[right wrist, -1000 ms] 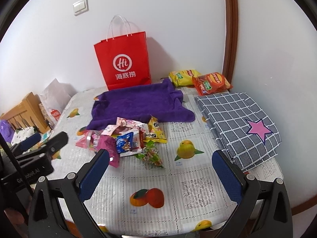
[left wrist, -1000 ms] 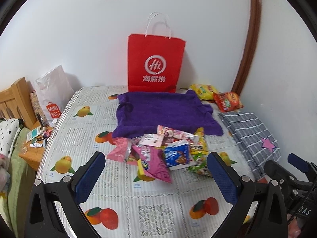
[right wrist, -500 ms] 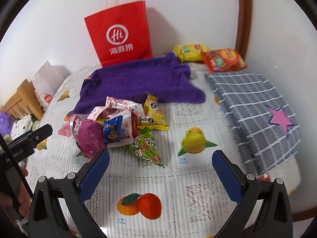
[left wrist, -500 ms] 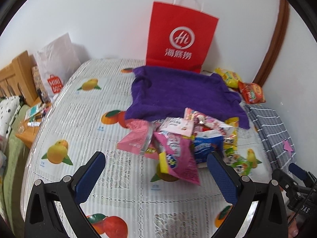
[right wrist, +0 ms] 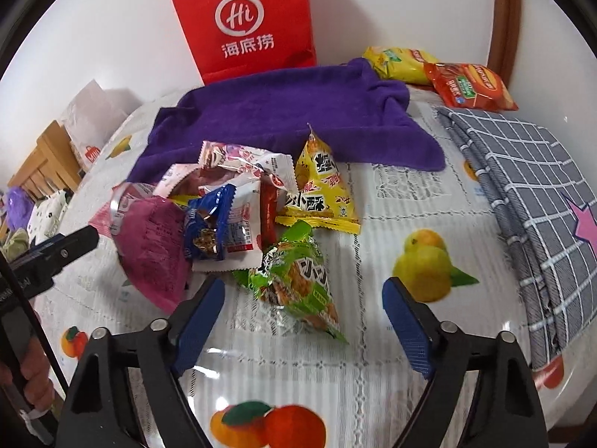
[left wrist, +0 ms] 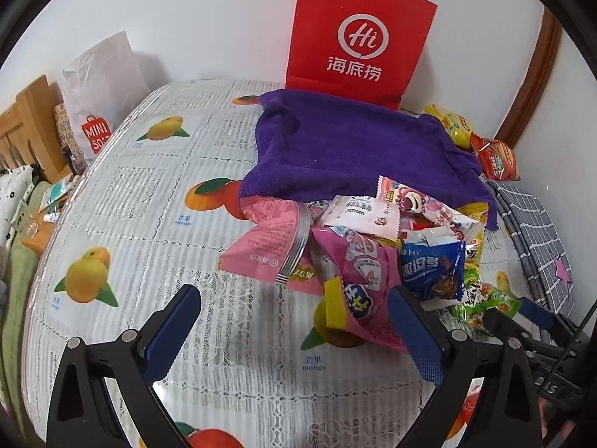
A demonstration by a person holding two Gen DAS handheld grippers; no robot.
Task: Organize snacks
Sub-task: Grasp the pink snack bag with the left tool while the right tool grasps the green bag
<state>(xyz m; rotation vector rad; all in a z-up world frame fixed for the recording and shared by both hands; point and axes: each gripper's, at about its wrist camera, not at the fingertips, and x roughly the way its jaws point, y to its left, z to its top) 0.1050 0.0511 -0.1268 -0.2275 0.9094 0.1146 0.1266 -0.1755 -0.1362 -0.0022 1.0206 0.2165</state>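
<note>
A pile of snack packets lies on the fruit-print tablecloth (left wrist: 156,201) in front of a purple towel (left wrist: 354,149). It holds a pink packet (left wrist: 268,246), a magenta one (left wrist: 365,280), a blue one (left wrist: 433,268) and a yellow triangular one (right wrist: 321,190). My left gripper (left wrist: 294,332) hangs open just short of the pile, and the magenta packet's corner reaches beside its right finger. My right gripper (right wrist: 304,321) is closing. The green packet (right wrist: 298,280) lies between its fingers, and the pads do not touch it. A red paper bag (left wrist: 358,37) stands against the wall.
A yellow packet (right wrist: 399,63) and an orange packet (right wrist: 470,86) lie at the back right. A folded grey checked cloth (right wrist: 530,194) covers the right side. A white shopping bag (left wrist: 100,97) and a wooden headboard (left wrist: 30,127) stand left. A hand (right wrist: 33,373) holds the left gripper.
Both grippers have come down and nearer to the snack pile. The right gripper's fingers now stand closer together, with the green packet between them.
</note>
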